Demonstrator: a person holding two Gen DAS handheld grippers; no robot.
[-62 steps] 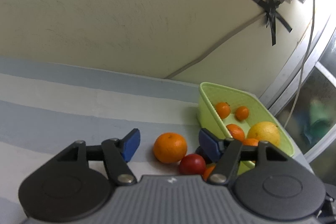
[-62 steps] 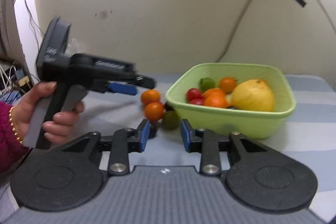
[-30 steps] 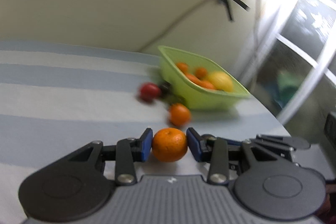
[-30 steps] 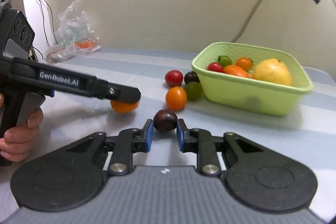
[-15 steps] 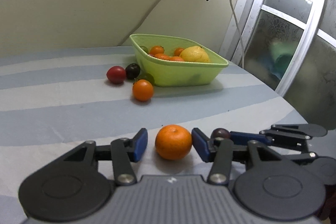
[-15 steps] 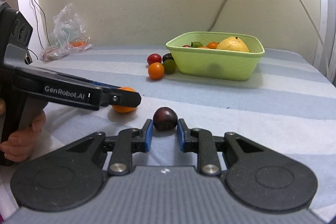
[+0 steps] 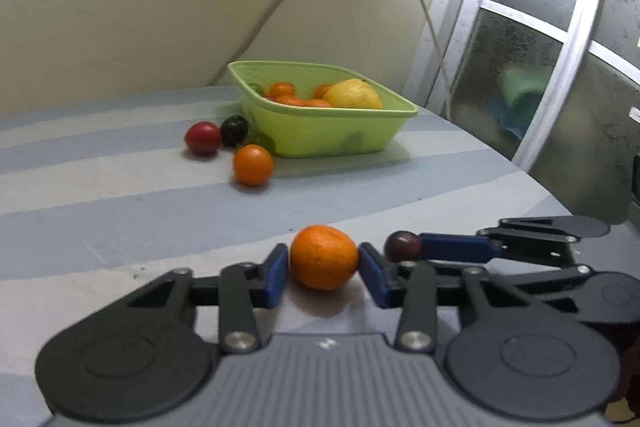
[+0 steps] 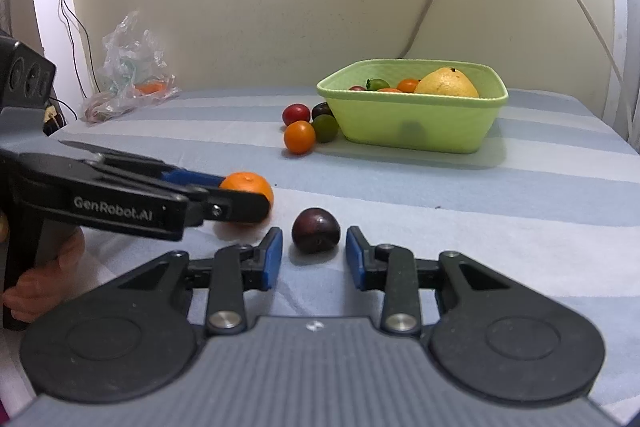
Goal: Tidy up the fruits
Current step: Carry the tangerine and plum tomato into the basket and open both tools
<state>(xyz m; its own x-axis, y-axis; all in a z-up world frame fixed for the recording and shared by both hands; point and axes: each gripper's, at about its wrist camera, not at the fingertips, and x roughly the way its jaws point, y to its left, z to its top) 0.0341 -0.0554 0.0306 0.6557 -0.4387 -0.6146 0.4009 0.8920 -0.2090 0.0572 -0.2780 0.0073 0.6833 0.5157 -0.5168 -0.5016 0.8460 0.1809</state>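
My left gripper (image 7: pixel 323 267) is closing on an orange (image 7: pixel 323 257) that rests on the striped cloth; both blue pads touch its sides. Just to its right lies a dark plum (image 7: pixel 402 246) at the tip of my right gripper (image 7: pixel 424 251). In the right wrist view the plum (image 8: pixel 316 230) sits on the cloth between the right gripper's (image 8: pixel 314 255) pads, with a small gap on each side. The left gripper (image 8: pixel 244 193) reaches in from the left there, holding the orange (image 8: pixel 248 185). The green basket (image 7: pixel 340 111) stands farther back with several fruits inside.
Beside the basket (image 8: pixel 452 127) lie a red tomato (image 7: pixel 203 138), a dark one (image 7: pixel 235 130), a green one (image 8: pixel 325 127) and a small orange one (image 7: pixel 253 165). A plastic bag (image 8: pixel 128 75) lies at the back left. A hand (image 8: pixel 44 275) grips the left tool. A glass door (image 7: pixel 540 67) borders the right.
Both grippers carried their fruit back from the basket to the near cloth. The left jaws spread off the orange, then closed onto it again. The right pads have parted slightly from the plum.
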